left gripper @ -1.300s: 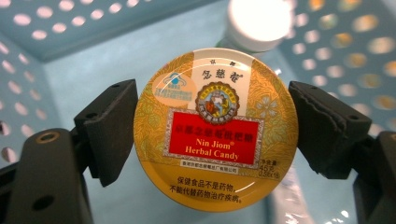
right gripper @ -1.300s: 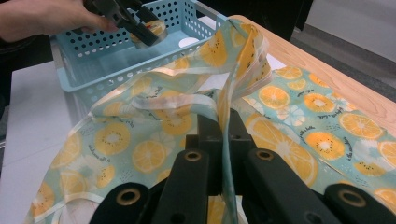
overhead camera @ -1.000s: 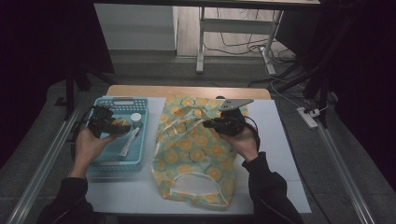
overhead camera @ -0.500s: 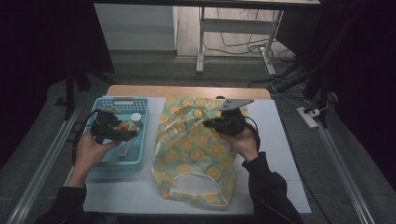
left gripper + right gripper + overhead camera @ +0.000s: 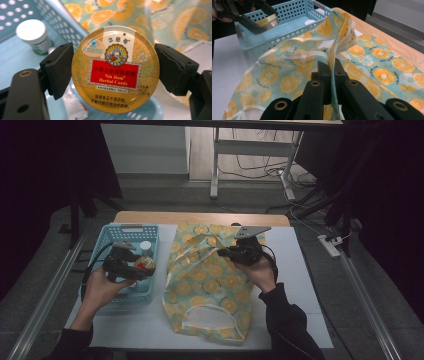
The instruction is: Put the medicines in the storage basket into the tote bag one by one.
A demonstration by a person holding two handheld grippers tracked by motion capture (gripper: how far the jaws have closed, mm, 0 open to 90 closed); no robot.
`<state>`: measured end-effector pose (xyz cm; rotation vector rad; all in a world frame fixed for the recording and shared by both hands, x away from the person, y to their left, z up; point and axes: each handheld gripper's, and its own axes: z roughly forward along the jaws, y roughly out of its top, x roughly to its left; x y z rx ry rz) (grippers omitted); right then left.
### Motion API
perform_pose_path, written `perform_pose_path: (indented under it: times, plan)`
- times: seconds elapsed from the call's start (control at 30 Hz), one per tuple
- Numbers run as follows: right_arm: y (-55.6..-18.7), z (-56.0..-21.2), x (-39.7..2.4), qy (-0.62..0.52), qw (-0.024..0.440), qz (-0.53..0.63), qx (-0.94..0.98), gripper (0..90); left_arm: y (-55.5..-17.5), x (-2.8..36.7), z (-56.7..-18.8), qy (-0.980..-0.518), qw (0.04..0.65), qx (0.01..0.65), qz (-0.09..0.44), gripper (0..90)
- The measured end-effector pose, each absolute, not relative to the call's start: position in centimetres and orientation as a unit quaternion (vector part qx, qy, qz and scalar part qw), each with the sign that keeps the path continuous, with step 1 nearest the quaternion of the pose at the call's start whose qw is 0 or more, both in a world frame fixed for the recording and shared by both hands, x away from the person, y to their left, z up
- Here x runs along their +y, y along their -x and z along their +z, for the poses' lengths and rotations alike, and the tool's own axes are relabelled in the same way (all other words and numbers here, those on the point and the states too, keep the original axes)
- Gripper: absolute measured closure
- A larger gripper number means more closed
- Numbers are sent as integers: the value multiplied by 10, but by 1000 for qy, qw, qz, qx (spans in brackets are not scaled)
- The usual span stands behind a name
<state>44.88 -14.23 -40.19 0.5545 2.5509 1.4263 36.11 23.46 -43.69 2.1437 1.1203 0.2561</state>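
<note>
Since a second ago, the left gripper [image 5: 136,270] has travelled from the near part of the pale blue perforated plastic basket [image 5: 111,232] toward its right wall, the side next to the bag, and has risen a little. The right gripper [image 5: 235,253] has kept its place.

From the left gripper view, the jaws are clamped on the rim of a round, flat, gold-coloured metal tin of herbal candy [image 5: 115,68], one pad on each side, lid facing the camera. The tin hangs above the basket's floor, just beside the bag's edge. Below it in the basket stand a small white-capped bottle [image 5: 33,35] and a flat foil sachet [image 5: 74,107].

From the right gripper view, the jaws are pinched tight on the upper edge of a thin, soft plastic bag printed with orange slices on pale green [image 5: 372,60], lifting that edge so the mouth gapes toward the basket. The rest of the bag lies flat on the white table cover [image 5: 295,270].

The tin looks light, rigid and glossy, so probably slippery: the grip across its rim seems the best hold, kept firm and level. The bag is limp and crinkly, likely to sag shut unless its edge is held high.
</note>
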Motion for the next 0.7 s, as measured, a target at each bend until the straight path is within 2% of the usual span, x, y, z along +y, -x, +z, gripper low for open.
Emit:
perform_pose_path:
  times: [0.7]
  plan:
    - [-450, -403, -142, -190, 84, 479, 853, 895, -352, 176, -433, -856, 368, 356, 64, 207]
